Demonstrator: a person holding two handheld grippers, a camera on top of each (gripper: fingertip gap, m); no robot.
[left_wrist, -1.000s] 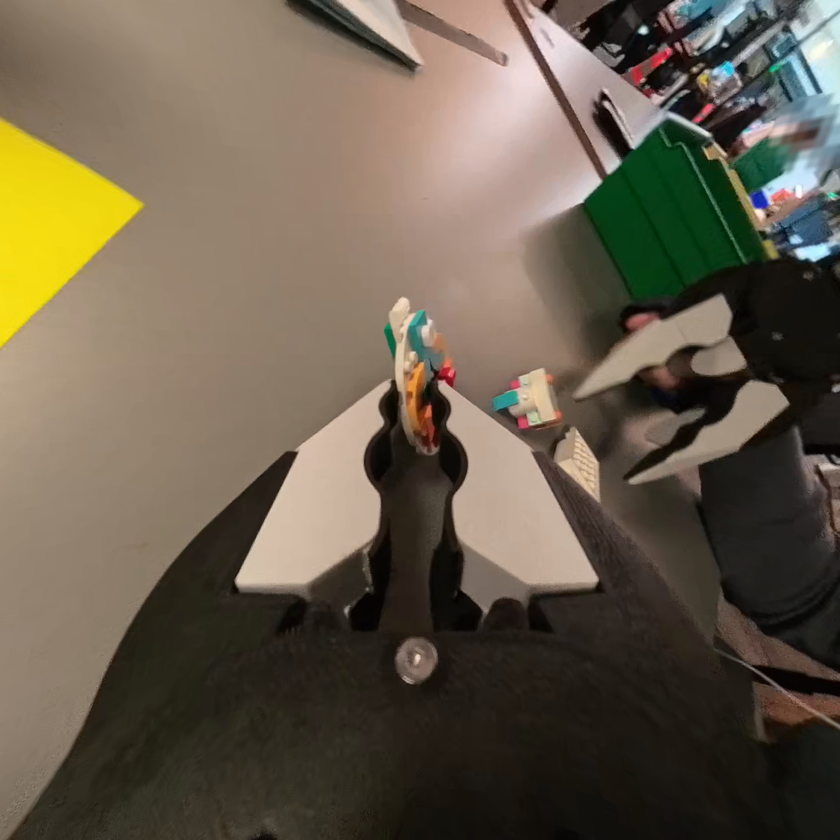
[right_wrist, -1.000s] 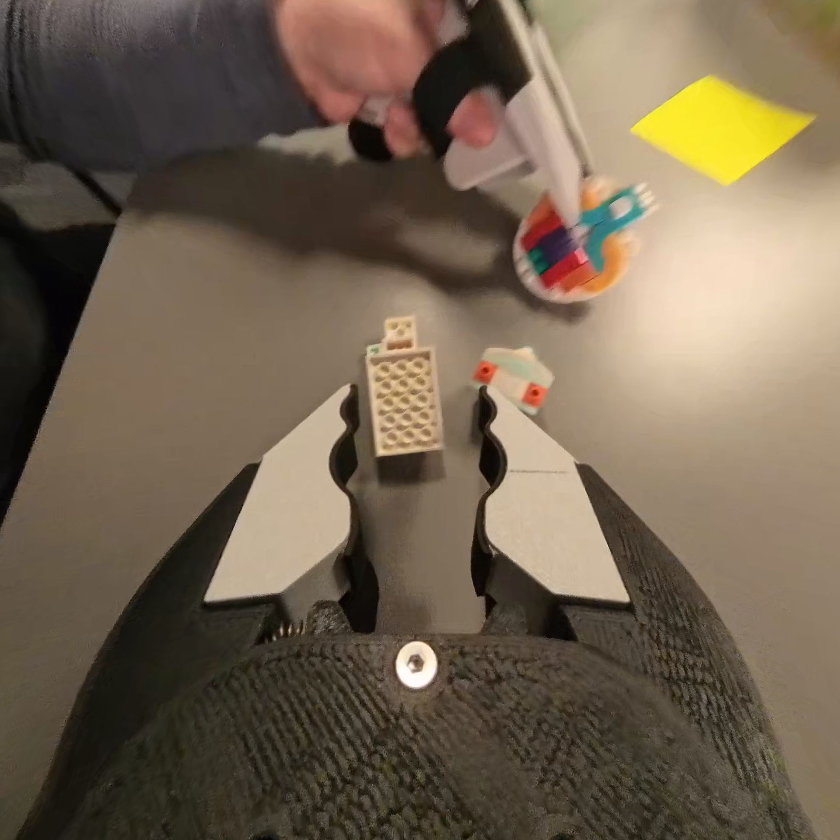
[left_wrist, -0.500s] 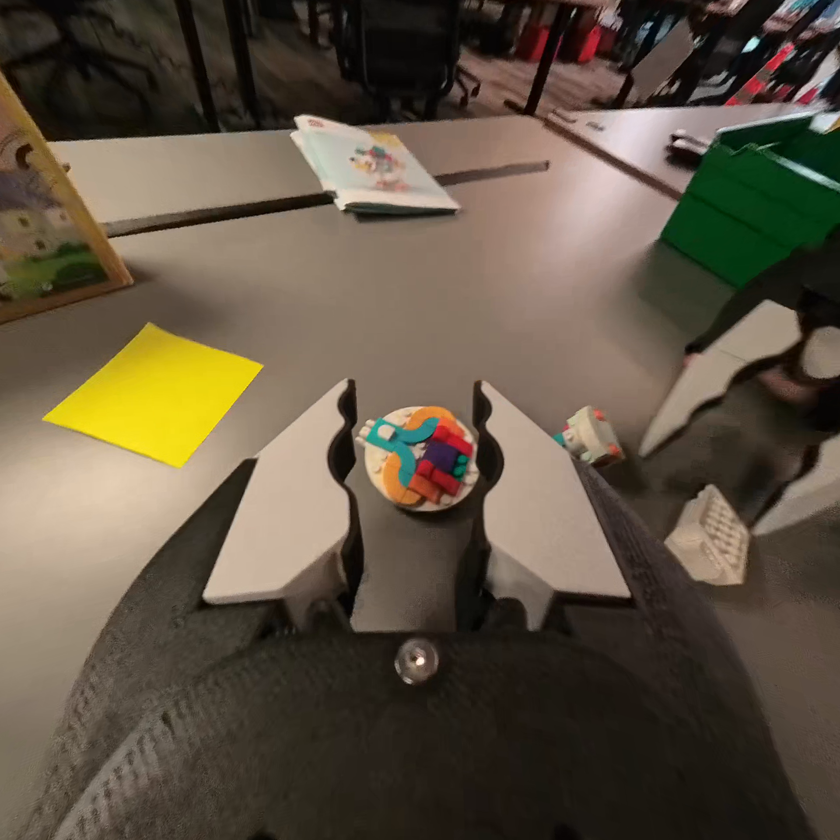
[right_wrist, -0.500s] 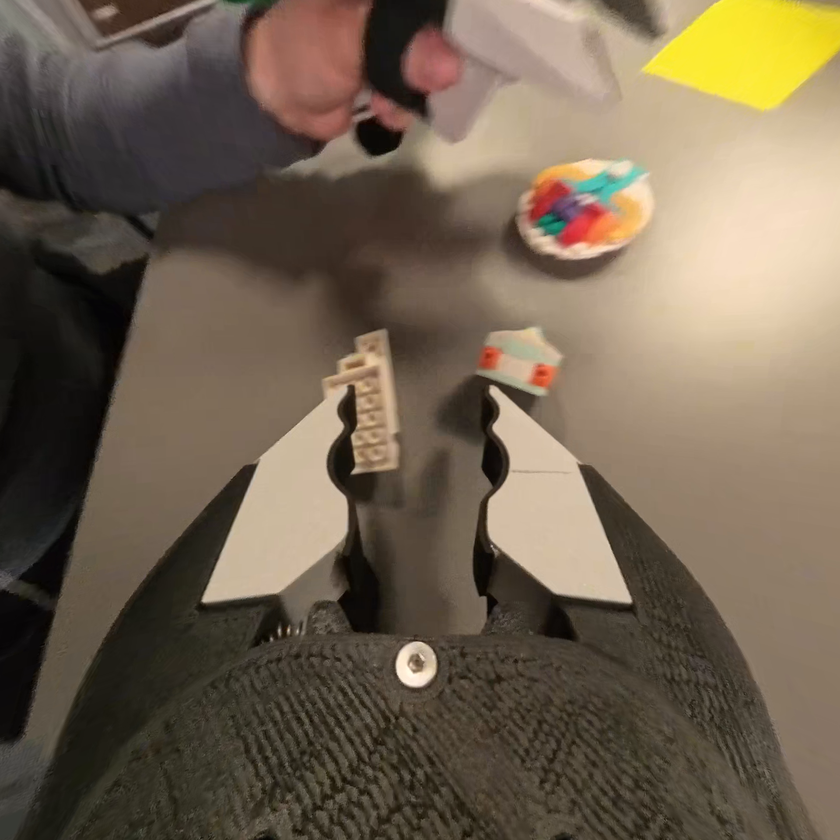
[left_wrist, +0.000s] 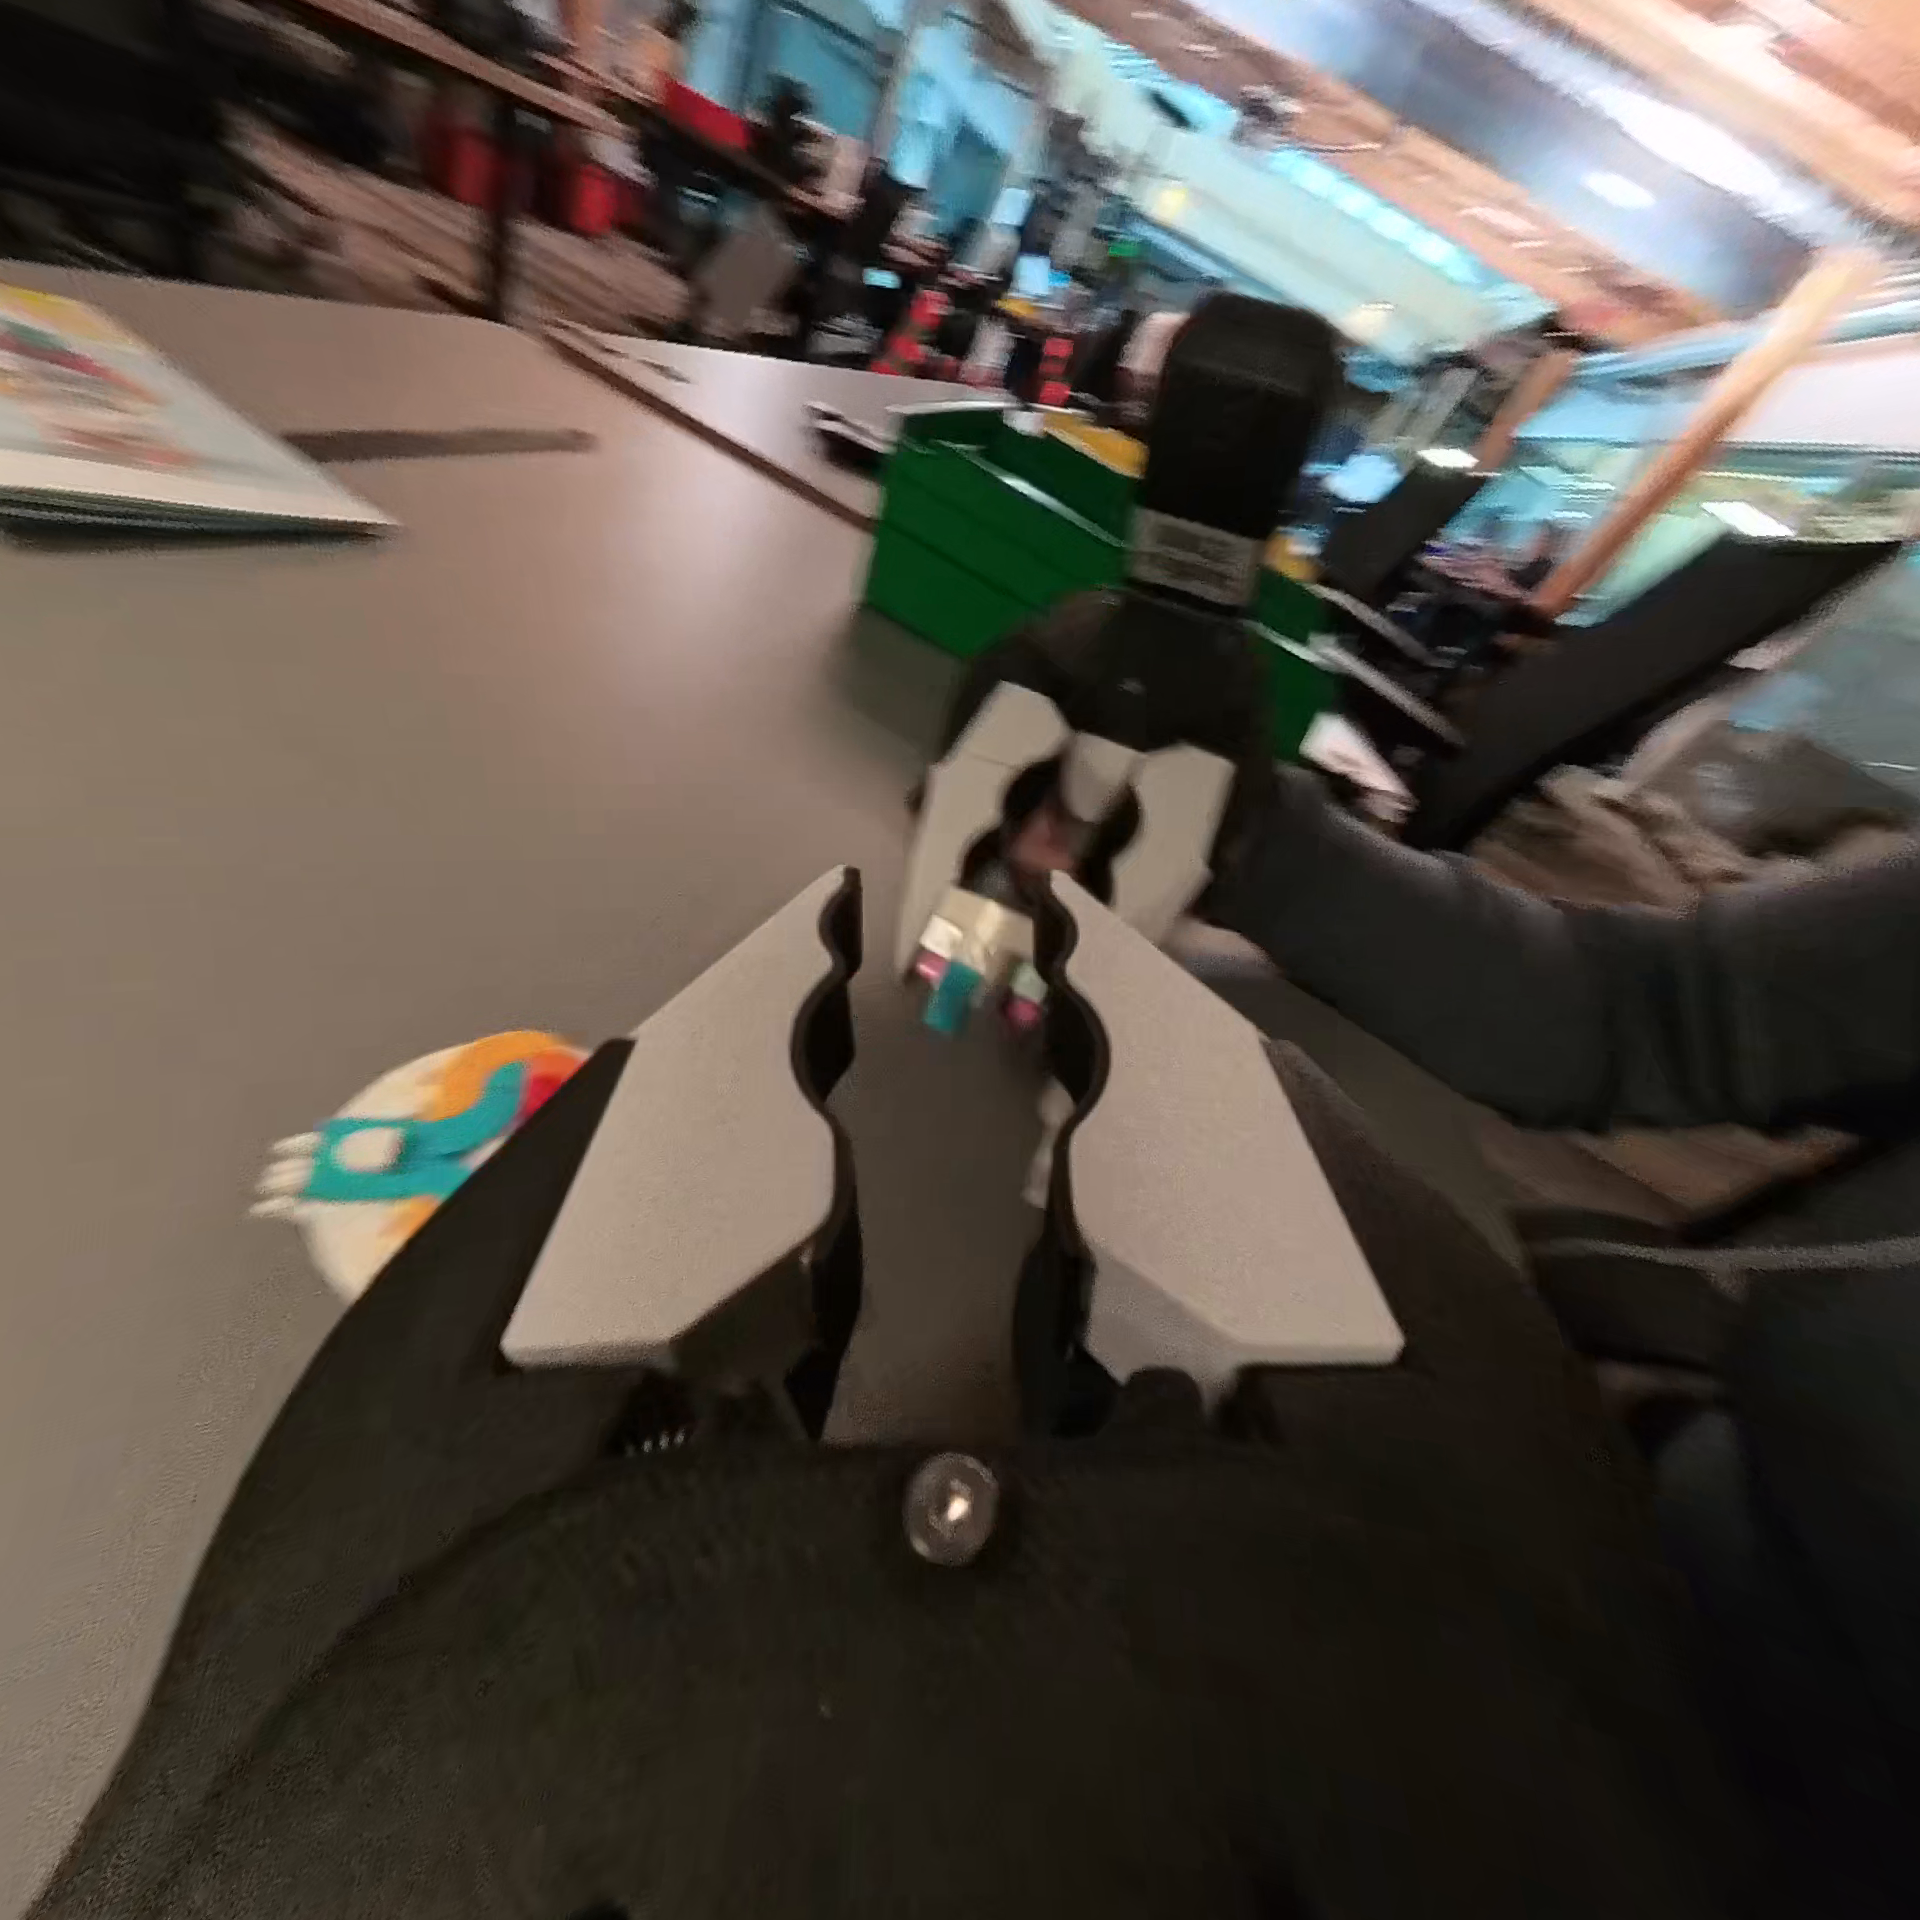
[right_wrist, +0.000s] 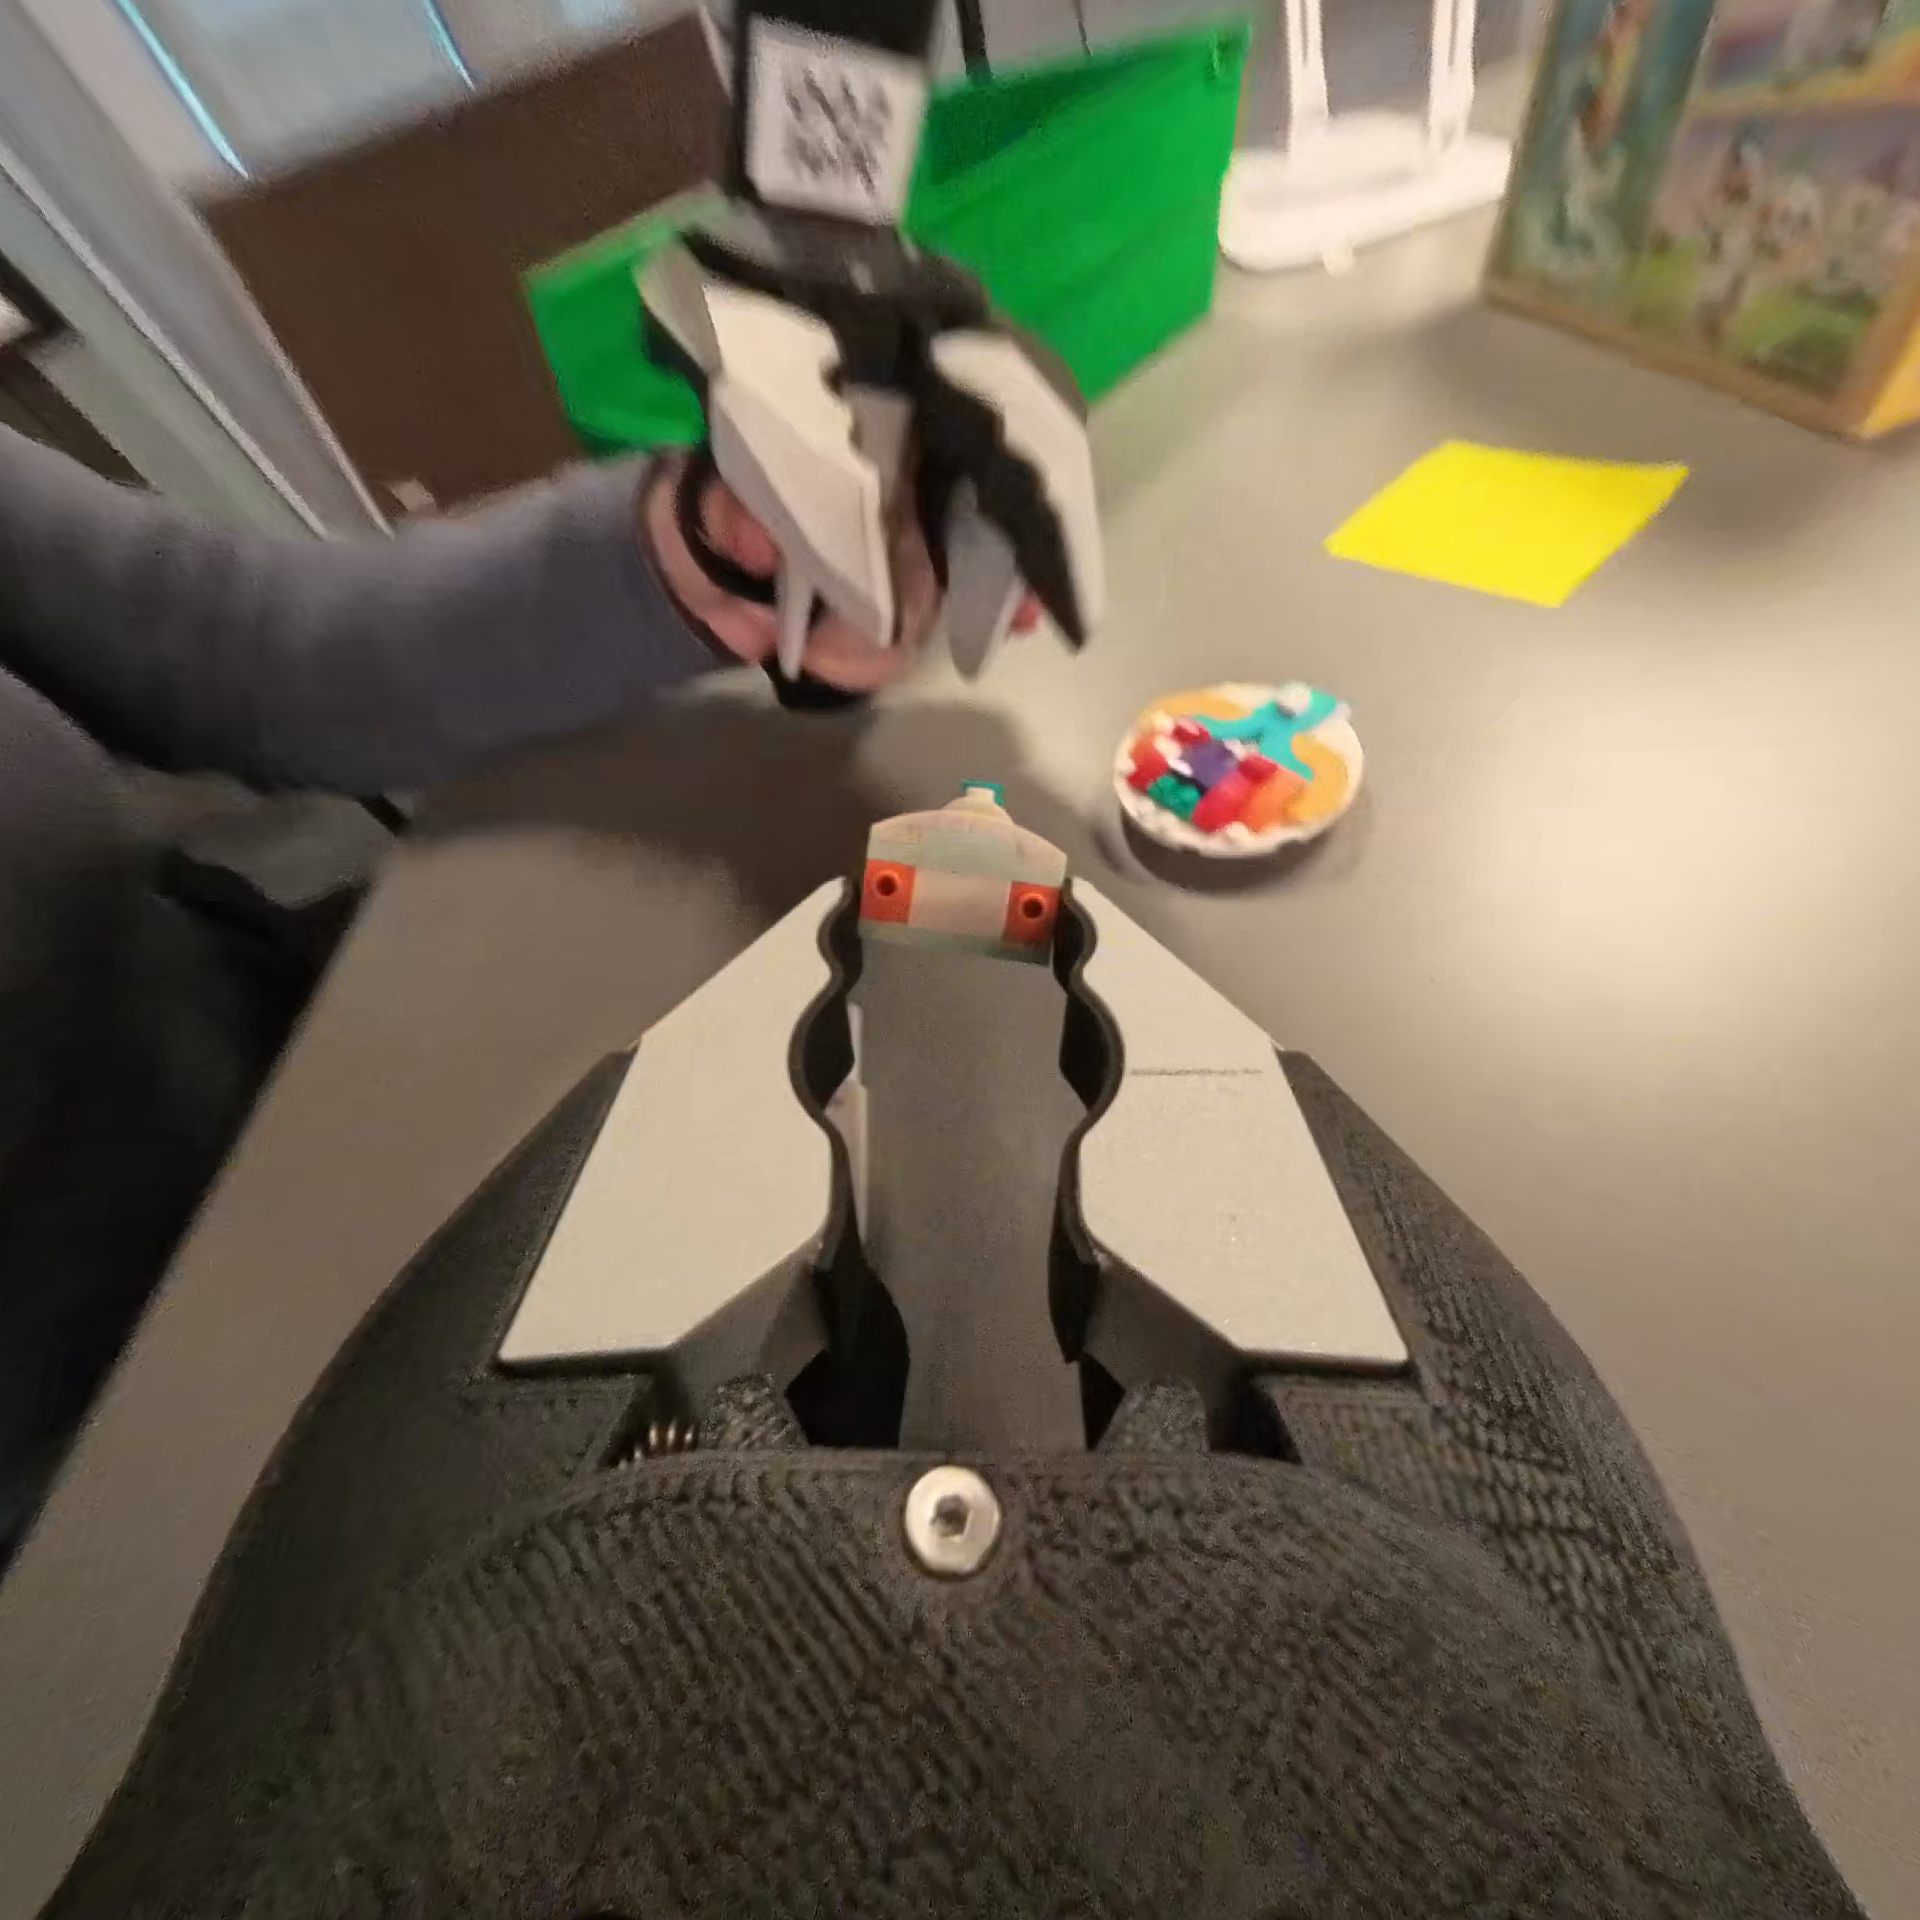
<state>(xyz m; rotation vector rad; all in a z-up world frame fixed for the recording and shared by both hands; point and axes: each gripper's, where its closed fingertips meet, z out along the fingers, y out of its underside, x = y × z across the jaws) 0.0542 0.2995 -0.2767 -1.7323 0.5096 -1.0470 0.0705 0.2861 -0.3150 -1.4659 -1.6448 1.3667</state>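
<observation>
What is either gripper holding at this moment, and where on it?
The right gripper clamps the small pale brick piece by its two ends, beside the red studs, at the fingertips. The left gripper is open and holds nothing.

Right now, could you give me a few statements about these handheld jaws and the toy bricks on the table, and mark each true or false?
1. The right gripper has a small brick piece with orange corners between the tips of its jaws. True.
2. The left gripper is clamped on the round brick plate. False: its jaws are apart with nothing between them, and the plate lies on the grey table.
3. A yellow sheet of paper lies flat on the table beyond the plate. True.
4. The round plate is stacked on top of the yellow paper. False: the two lie apart, with bare table between them.
5. A green bin stands on the table. True.
</observation>
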